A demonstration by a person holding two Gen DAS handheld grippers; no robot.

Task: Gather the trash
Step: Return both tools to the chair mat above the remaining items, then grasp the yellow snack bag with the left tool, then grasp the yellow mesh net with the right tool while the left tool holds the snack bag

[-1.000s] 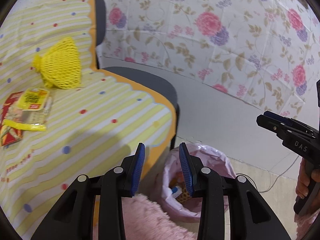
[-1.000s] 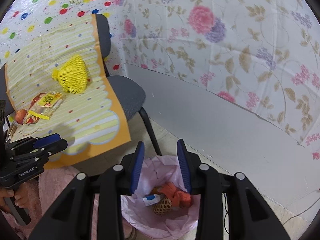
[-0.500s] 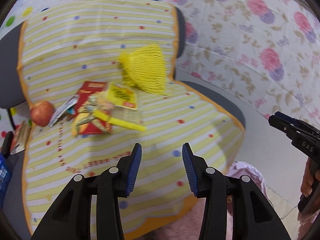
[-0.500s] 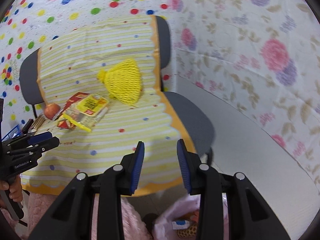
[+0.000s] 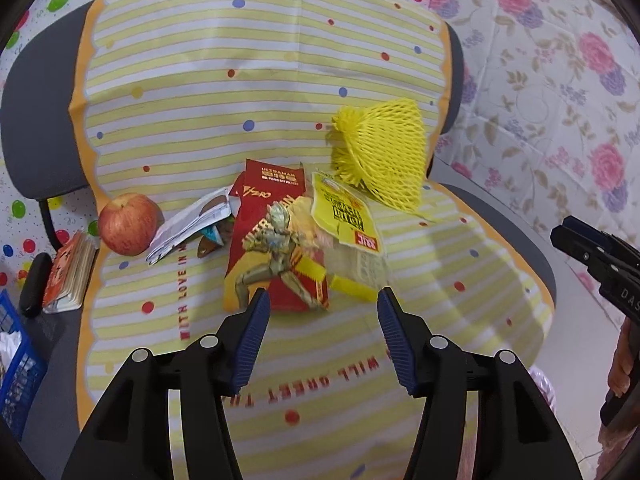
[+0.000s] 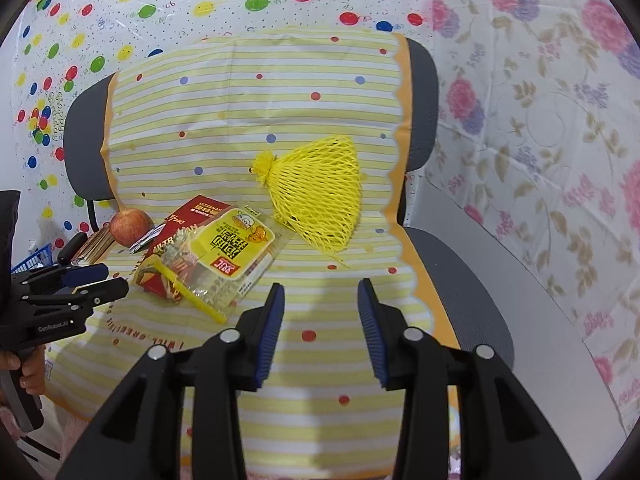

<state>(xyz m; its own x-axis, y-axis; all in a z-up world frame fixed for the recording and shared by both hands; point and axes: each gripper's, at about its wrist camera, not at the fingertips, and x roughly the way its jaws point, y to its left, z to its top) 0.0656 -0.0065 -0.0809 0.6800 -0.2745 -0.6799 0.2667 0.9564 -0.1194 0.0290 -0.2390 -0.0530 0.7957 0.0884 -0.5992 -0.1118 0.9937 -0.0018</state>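
Glossy plastic wrapper (image 5: 347, 216); yellow foam net (image 5: 384, 156).

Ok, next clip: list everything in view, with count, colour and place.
net: 1, yellow, cloth, far right
clear packet: 1, yellow label, overlapping red packet
red packet: 1, mid cloth
white wrapper: 1, between apple and red packet
apple: 1, red, cloth's left edge
booklet: 1, orange, left of apple
basket: 1, blue, far left
cloth: 1, yellow-striped, over chair
chair: 1, grey
left gripper: open, above red packet
right gripper: open, above cloth
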